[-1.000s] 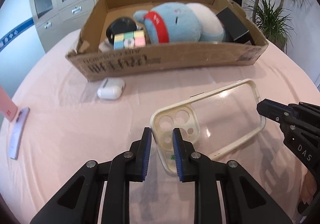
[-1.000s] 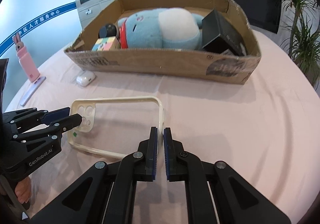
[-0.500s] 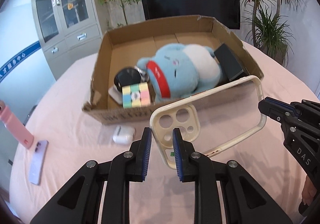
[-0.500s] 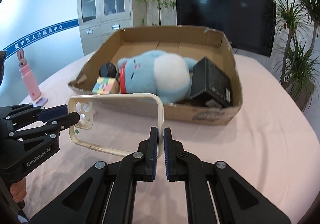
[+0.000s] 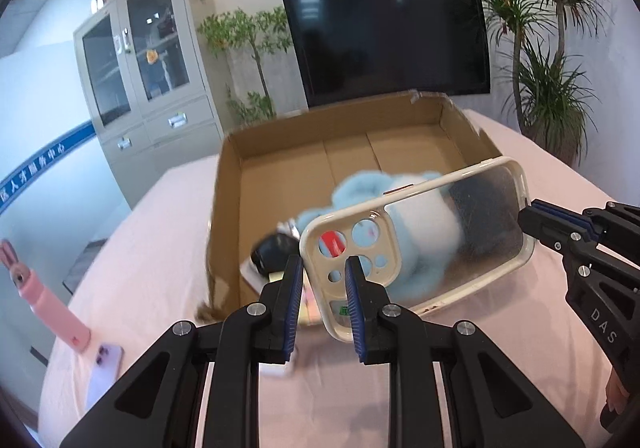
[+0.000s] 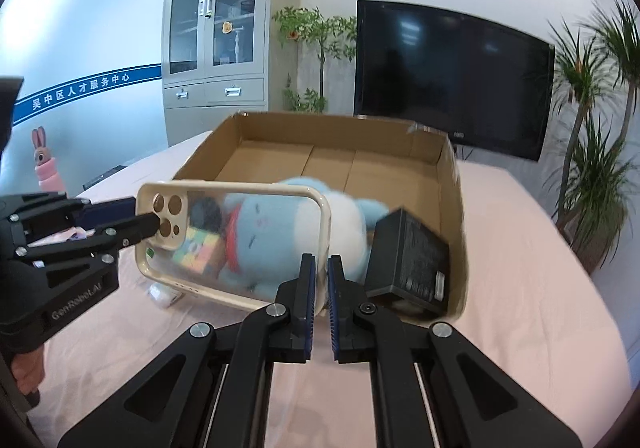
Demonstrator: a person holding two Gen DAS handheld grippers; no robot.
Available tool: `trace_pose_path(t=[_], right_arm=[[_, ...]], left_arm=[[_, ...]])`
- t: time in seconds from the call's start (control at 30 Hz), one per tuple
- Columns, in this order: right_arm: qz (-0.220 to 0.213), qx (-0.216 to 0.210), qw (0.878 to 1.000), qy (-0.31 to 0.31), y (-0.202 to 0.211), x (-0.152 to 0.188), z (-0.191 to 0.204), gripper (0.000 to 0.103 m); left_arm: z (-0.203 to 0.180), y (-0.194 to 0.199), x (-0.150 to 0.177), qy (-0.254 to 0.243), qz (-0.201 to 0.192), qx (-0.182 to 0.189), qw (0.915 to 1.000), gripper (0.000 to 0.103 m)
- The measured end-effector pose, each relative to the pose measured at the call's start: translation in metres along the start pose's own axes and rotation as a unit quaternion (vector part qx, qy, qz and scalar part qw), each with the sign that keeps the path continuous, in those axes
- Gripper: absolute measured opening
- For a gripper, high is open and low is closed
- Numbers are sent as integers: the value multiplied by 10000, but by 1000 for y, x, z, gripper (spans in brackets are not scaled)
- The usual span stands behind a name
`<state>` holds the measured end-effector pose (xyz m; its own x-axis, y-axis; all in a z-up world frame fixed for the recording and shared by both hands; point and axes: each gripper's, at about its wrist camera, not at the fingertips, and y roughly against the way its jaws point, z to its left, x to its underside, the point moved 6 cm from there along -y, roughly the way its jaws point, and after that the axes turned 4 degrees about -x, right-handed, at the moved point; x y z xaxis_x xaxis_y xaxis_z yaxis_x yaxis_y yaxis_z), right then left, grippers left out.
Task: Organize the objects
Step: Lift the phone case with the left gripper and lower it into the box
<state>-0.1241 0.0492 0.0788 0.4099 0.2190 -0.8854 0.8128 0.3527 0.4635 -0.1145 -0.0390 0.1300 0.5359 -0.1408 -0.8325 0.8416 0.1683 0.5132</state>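
A clear phone case (image 5: 460, 248) with a cream rim hangs in the air, held level in front of the open cardboard box (image 5: 228, 208). My left gripper (image 5: 324, 276) is shut on its camera-hole end. My right gripper (image 6: 321, 268) is shut on the rim (image 6: 325, 216) at the opposite end. Each gripper shows in the other's view: the right gripper (image 5: 532, 214) at the case's far end, the left gripper (image 6: 148, 222) at the camera holes. Through the case (image 6: 248, 232) I see the box's contents.
The box (image 6: 452, 176) holds a blue plush toy (image 6: 352, 208), a black carton (image 6: 408, 252), a pastel cube (image 6: 198, 246) and a black round object (image 5: 272, 252). On the pink cloth lie white earbuds (image 6: 164, 294), a purple phone (image 5: 102, 372) and a pink rabbit bottle (image 5: 52, 308).
Both grippers have risen together, lifting the phone case off the table to the height of the box's rim. The case now overlaps the box's near wall.
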Motion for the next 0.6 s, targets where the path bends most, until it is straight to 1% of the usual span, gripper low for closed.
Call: trace_pose_path(t=[0.13, 0.2, 0.33, 0.5, 0.6], right_arm=[[-162, -42, 9999, 24, -8, -22, -4, 5], [-184, -90, 9997, 113, -16, -32, -5, 5], [-217, -54, 9996, 143, -33, -47, -13, 5], [-260, -90, 9996, -32, -58, -72, -26, 5], [-279, -137, 9995, 77, -76, -84, -29, 5]], left_arm=[[9, -11, -28, 13, -122, -67, 9999, 19], [13, -18, -42, 38, -184, -44, 9998, 19], [17, -36, -64, -9, -279, -71, 9996, 19], [23, -73, -88, 16, -169, -52, 9998, 19], [28, -95, -98, 123, -103, 13, 9999, 19]])
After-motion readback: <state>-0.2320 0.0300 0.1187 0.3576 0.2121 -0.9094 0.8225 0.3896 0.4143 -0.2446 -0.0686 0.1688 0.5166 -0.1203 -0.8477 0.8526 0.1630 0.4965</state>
